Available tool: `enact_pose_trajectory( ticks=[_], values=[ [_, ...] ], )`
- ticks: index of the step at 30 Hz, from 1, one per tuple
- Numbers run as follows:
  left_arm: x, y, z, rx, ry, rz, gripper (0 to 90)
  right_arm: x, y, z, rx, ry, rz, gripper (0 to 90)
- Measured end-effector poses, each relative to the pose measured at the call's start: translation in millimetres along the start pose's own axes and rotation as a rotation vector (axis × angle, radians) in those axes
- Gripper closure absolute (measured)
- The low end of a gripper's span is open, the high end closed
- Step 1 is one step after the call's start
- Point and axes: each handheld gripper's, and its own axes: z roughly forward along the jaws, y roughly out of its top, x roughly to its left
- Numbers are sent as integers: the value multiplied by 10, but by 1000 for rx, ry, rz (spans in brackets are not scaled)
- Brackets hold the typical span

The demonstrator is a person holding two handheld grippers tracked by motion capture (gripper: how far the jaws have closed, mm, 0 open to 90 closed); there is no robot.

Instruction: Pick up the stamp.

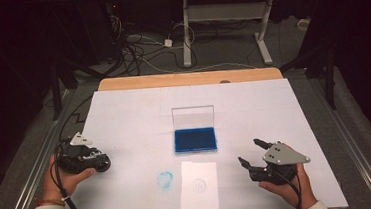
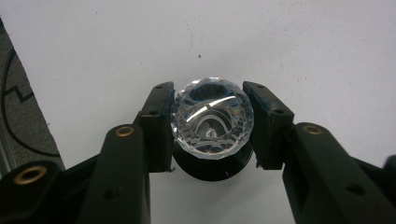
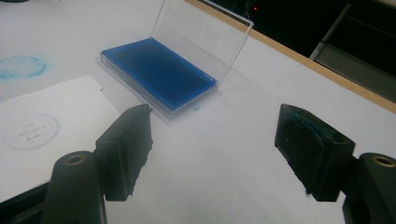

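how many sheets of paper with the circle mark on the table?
1. The paper sheet lies at the near edge of the table, just in front of the open blue ink pad, with a blue smudge on its left. None looks hidden.

The left hand point(image 1: 61, 178) rests at the table's left edge, wrapped from beneath around the left gripper point(image 1: 100, 164), whose jaws point right across the table and are clamped tight. The right hand point(image 1: 286, 186) sits near the front right, cradling the right gripper point(image 1: 251, 152) from below; its jaws aim up and left, standing apart with nothing between them.
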Motion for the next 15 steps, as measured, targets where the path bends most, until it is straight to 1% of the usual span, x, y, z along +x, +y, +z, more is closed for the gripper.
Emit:
enact_pose_trajectory(
  ticks=[3,9,15],
  values=[
    [-10,-15,1,-9,6,7,545,-3,1,-1,-2,-4,-1,277],
    [-37,-45,-21,-26,10,7,546,-12,1,-13,-5,-11,4,277],
    [-55,-44,-81,-59,15,5,545,-16,3,-12,-10,-13,3,275]
  ],
)
